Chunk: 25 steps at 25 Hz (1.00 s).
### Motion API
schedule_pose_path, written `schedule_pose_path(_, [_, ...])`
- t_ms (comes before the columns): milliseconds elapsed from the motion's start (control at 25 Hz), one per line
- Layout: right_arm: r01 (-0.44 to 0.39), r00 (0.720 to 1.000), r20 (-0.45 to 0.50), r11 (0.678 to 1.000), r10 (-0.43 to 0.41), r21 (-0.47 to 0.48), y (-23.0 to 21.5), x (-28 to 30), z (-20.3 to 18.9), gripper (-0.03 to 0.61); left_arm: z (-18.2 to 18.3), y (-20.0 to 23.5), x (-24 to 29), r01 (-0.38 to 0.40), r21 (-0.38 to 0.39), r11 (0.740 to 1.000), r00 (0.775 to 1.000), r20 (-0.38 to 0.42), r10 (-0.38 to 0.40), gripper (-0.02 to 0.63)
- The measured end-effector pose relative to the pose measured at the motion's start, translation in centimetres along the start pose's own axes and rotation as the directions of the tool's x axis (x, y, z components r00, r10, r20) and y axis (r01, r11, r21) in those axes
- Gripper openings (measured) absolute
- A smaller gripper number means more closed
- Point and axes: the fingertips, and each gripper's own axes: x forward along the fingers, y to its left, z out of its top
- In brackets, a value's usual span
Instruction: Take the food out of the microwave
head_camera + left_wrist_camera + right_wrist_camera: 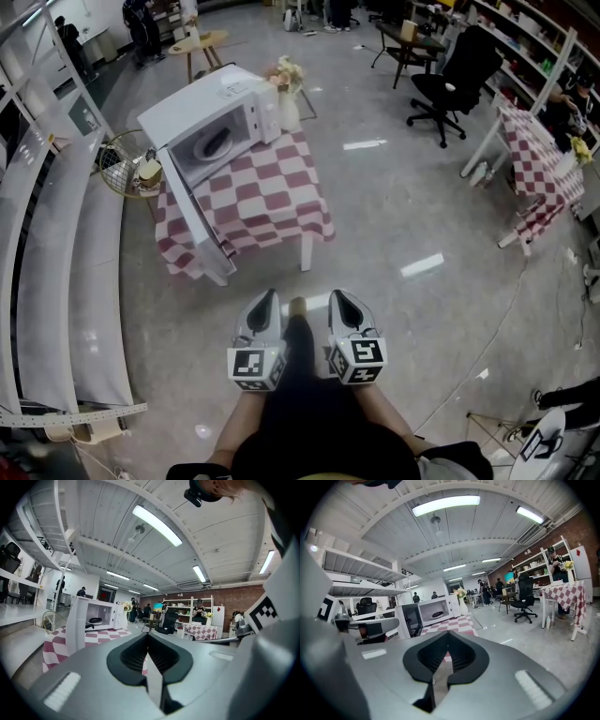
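Well back from the table [272,202], left gripper [266,298] and right gripper [338,298] are hovering, fingers [133,656] pressed together on nothing, as the dish [217,142] inside the microwave [202,103] is sitting out of reach

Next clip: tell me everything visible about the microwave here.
The microwave is a white, box-shaped countertop oven standing upright on the table's red-and-white checked cloth. Its door, which has a dark window panel, is swung wide open. The pale cavity holds a dark dish, but what is on it cannot be made out. A vase of flowers stands close beside its control-panel end; whether the two touch is unclear.
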Motion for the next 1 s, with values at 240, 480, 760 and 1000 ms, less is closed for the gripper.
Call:
schedule_pose_path(240, [0.010, 1.000, -0.008, 1.000, -0.010, -0.003, -0.6, 1.5, 0.3, 0.002, 0.0, 0.8, 1.8, 0.001, -0.011, 1.000, 1.000, 0.001, -0.001, 0.009])
schedule_pose_path(480, [0.009, 1.000, -0.017, 1.000, -0.009, -0.007, -1.3, 3.7, 1.0, 0.002, 0.0, 1.5, 4.2, 0.001, -0.019, 1.000, 1.000, -0.006, -0.001, 0.009])
schedule_pose_path(760, [0.009, 1.000, -0.018, 1.000, -0.009, 0.004, -2.3, 6.5, 2.3, 0.001, 0.3, 2.3, 7.2, 0.001, -0.025, 1.000, 1.000, -0.018, -0.002, 0.009])
schedule_pose_path(1000, [0.014, 1.000, -0.020, 1.000, -0.013, 0.026, -3.4, 9.1, 3.5, 0.000, 0.9, 3.4, 10.0, -0.005, -0.021, 1.000, 1.000, -0.025, 0.004, 0.009])
